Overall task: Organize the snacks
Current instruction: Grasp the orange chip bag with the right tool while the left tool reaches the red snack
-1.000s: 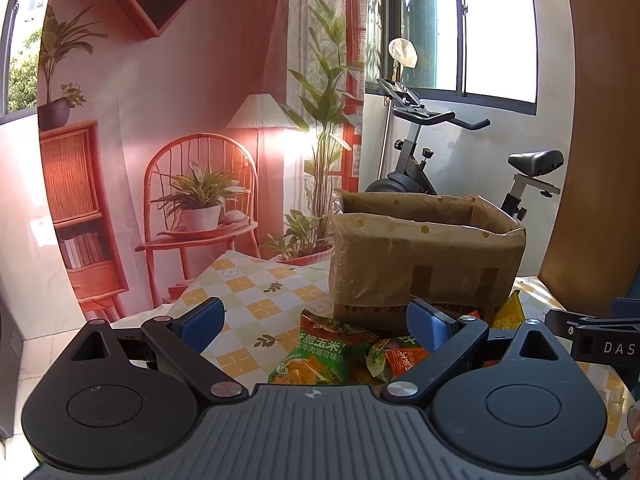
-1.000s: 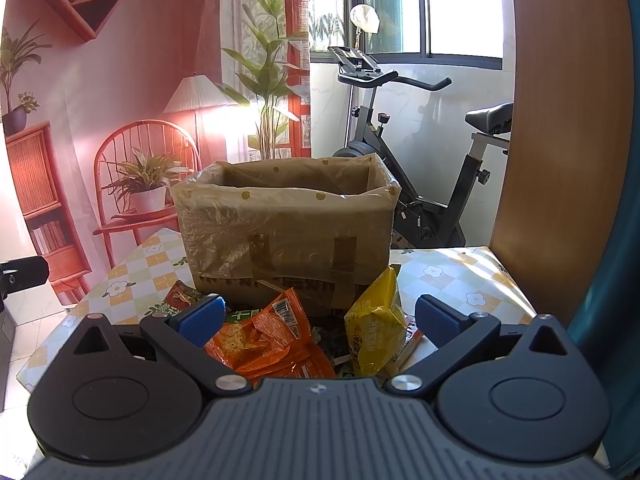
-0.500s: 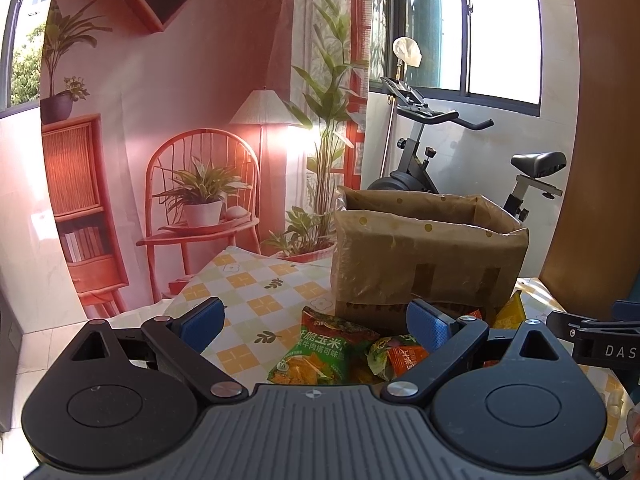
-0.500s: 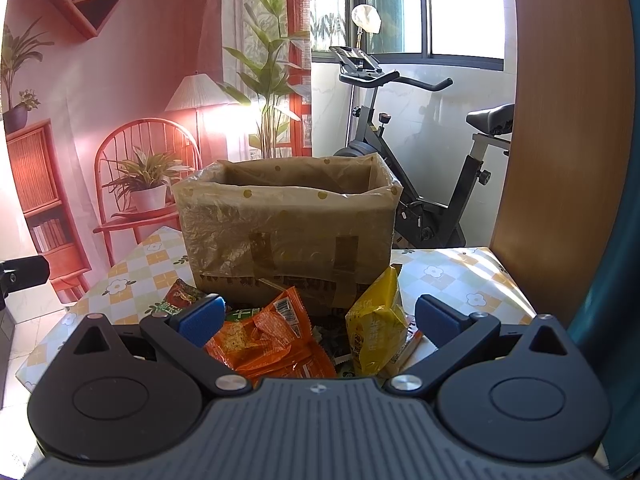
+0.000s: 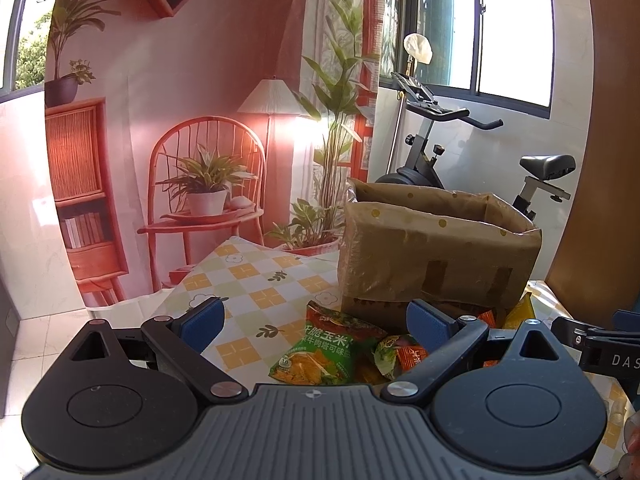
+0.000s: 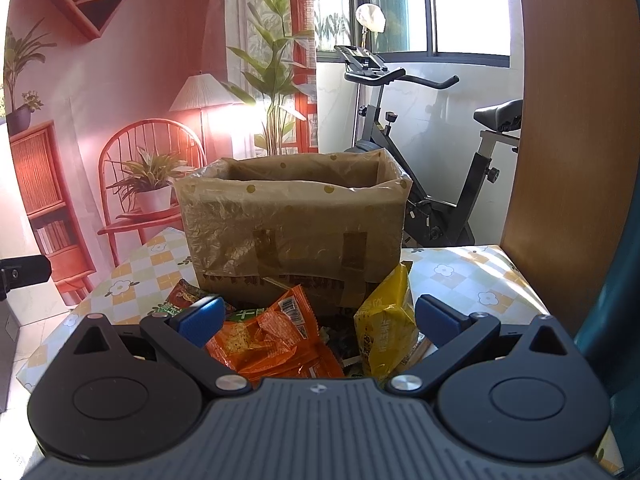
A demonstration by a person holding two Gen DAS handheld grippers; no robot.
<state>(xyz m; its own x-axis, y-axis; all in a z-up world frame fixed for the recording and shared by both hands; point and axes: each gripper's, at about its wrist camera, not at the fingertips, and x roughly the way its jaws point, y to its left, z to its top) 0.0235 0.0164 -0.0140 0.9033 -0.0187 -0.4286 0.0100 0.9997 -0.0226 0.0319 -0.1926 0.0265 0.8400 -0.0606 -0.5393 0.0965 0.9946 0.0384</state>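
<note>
A brown cardboard box [image 5: 436, 256] [image 6: 292, 232] wrapped in clear plastic stands open-topped on the checked tablecloth [image 5: 256, 300]. Snack packets lie heaped in front of it. In the left wrist view a green corn-snack packet [image 5: 324, 348] lies between the wide-apart fingers of my left gripper [image 5: 314, 320], which holds nothing. In the right wrist view an orange packet [image 6: 272, 340] and a yellow packet [image 6: 386, 328] sit in front of my right gripper [image 6: 318, 318], also open and empty. A red-and-green packet [image 6: 180, 300] peeks out at the left of the heap.
The table [image 6: 472, 276] ends close behind the box. An exercise bike [image 6: 424, 184] stands beyond it by the window. A printed room backdrop [image 5: 180, 120] hangs at the left. A wooden panel [image 6: 568, 120] rises at the right.
The left wrist view has shifted slightly, with the box and packets sitting a touch lower and to the right. The right gripper and the packets have stayed put.
</note>
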